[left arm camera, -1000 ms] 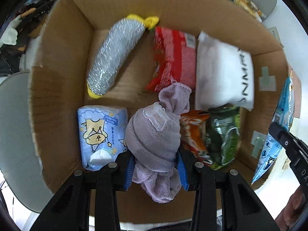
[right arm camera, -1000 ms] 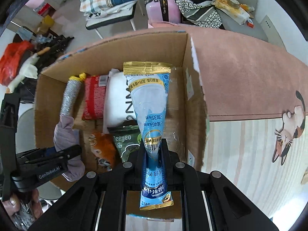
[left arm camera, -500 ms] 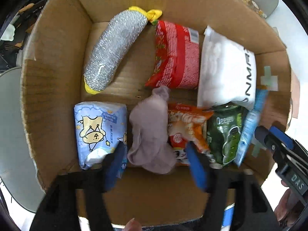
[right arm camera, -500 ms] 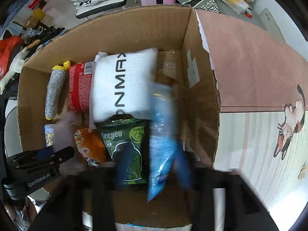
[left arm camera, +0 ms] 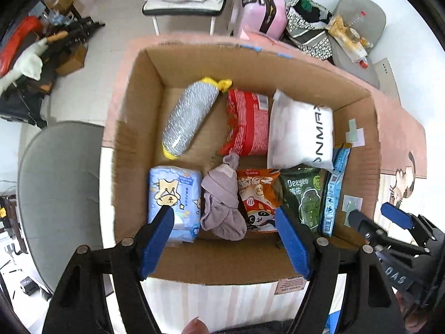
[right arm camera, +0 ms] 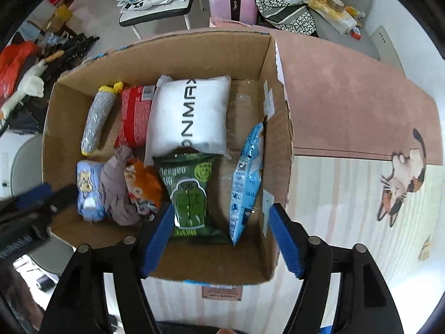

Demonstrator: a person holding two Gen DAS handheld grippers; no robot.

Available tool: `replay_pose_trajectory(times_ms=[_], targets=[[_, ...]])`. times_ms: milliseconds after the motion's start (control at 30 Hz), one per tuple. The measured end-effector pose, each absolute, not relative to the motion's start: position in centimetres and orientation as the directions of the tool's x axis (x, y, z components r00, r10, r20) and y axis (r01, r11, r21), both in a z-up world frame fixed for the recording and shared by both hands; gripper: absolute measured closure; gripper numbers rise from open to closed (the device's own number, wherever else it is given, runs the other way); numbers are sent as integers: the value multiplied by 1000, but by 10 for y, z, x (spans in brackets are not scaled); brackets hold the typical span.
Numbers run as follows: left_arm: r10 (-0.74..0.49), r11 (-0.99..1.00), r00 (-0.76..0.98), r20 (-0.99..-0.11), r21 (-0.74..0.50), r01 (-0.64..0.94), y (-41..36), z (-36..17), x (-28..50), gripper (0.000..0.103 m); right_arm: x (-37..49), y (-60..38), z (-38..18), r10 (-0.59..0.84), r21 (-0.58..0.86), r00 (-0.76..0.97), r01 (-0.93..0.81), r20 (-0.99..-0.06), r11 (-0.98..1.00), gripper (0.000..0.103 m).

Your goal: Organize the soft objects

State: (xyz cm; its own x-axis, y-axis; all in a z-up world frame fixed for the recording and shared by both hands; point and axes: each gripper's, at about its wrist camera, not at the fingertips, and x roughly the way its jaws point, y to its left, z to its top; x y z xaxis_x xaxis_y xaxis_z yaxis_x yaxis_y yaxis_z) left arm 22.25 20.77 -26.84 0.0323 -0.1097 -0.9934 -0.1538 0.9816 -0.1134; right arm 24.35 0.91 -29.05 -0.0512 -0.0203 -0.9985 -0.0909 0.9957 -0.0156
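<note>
While both grippers hover above the near edge of the cardboard box [left arm camera: 133,128], neither holds anything: the left gripper [left arm camera: 224,239] has its jaws wide apart, and the right gripper [right arm camera: 222,236] likewise has its jaws spread wide. Inside the box, the back row has a silver scrubber [left arm camera: 189,119] with yellow ends lying at a slant, a red packet [left arm camera: 247,122] beside it, and a white pillow pack [left arm camera: 301,130] to the right. The front row runs from a blue tissue pack [left arm camera: 172,192] at the left, through a crumpled mauve cloth [left arm camera: 222,200] touching it, an orange snack bag [left arm camera: 258,197], and a green Deeyeo bag [right arm camera: 189,192], to a blue ice-cream wrapper [right arm camera: 247,178] leaning on edge near the box's right wall. The box sits on a bench with a pink mat [right arm camera: 347,97] and a striped cloth showing a cat print [right arm camera: 400,183]. Behind are a pink suitcase [left arm camera: 264,11] and a grey chair [left arm camera: 58,194] at the left.
</note>
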Motion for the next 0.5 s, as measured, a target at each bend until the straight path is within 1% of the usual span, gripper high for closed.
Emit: replay_pose_trajectory(times_ms=[33, 67, 100, 133, 167, 267, 500], targets=[[-100, 983, 43, -994, -105, -151, 209, -264, 222, 29, 241, 9, -288, -29, -25, -49, -95, -998, 995, 19], [-91, 984, 56, -994, -98, -147, 206, -261, 222, 28, 239, 8, -286, -39, -35, -46, -98, -998, 995, 18], [-79, 985, 67, -995, -88, -145, 205, -261, 222, 17, 238, 8, -284, -49, -45, -39, -100, -998, 994, 16], [-70, 987, 78, -994, -81, -142, 205, -257, 221, 8, 237, 8, -281, -54, -51, -31, -103, -998, 993, 12], [-63, 987, 92, -994, -75, -142, 206, -253, 222, 6, 236, 8, -278, -52, -49, -24, -100, -998, 994, 6], [-43, 988, 117, -992, -60, -142, 206, -245, 223, 4, 235, 5, -268, -47, -46, 0, -83, -999, 995, 0], [-23, 989, 178, -984, -49, -143, 204, -220, 212, 4, 230, 1, -231, -75, -82, 90, -70, -993, 994, 0]])
